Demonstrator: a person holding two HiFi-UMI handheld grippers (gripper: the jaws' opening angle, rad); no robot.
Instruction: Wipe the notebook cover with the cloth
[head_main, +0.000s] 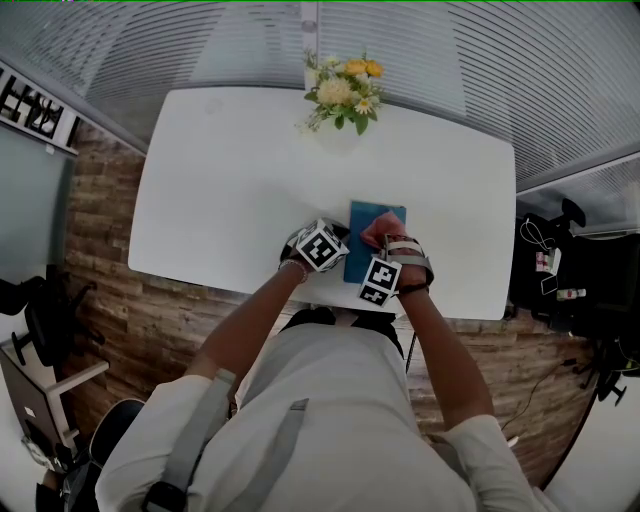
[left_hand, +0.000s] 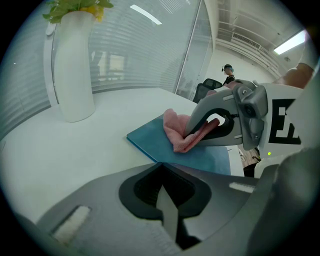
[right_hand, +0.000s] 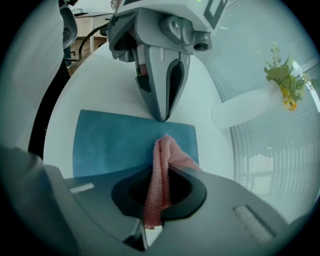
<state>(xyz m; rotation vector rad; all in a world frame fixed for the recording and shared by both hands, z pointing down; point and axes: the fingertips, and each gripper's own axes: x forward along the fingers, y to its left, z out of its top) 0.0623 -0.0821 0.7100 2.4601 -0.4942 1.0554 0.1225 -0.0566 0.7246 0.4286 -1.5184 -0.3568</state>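
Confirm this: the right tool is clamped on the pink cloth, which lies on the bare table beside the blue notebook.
Wrong in one place: the cloth lies on the notebook cover, not on the table beside it, as the left gripper view shows. The right tool is indeed clamped on it.

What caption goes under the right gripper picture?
Right gripper holds pink cloth on blue notebook; left gripper at its edge.

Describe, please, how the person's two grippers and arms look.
Both the left gripper and right gripper are grey with tapered jaws; each carries a white cube of black square markers. The person wears short pale sleeves and grey shoulder straps.
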